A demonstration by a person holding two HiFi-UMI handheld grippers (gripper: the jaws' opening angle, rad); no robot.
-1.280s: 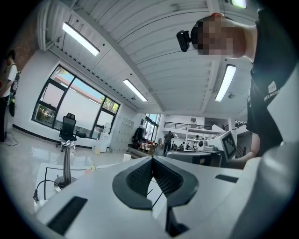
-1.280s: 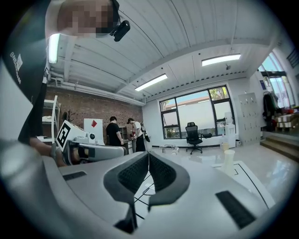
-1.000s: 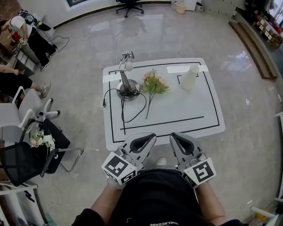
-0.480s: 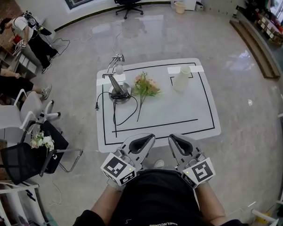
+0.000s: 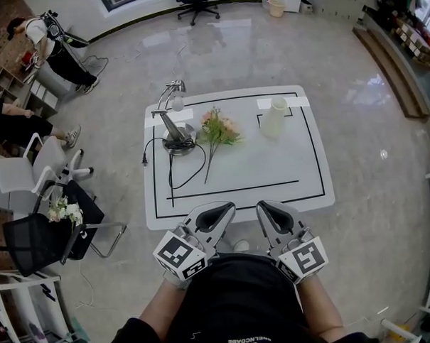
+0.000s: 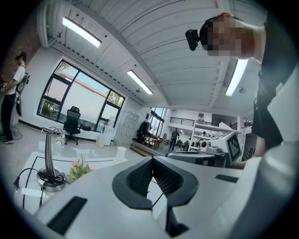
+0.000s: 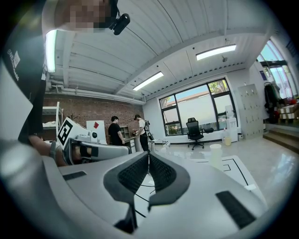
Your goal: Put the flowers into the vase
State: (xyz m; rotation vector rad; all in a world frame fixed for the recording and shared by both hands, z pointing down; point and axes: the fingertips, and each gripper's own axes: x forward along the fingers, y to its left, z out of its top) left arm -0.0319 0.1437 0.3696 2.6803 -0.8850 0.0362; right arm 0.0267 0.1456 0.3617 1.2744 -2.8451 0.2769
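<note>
The flowers [image 5: 216, 126] lie flat on the worktop [image 5: 272, 173], blooms toward 12 o'clock and stems trailing toward 6, likely so the stems offer an easy grasp. The vase [image 5: 272, 118] stands upright at their 3 o'clock, mouth up to receive them. At 6 o'clock, off the near edge, the left gripper [image 5: 215, 214] and right gripper [image 5: 272, 211] hang with jaws clenched on nothing.

A small bunch of flowers [image 5: 217, 127], with pink and cream blooms and green leaves, is seen lying flat just above the centre of the head view. Its blooms are at the upper end and its thin stems are angled toward the lower left. A cream vase [image 5: 272, 118] is stood upright to its right, clearly apart from it.
</note>
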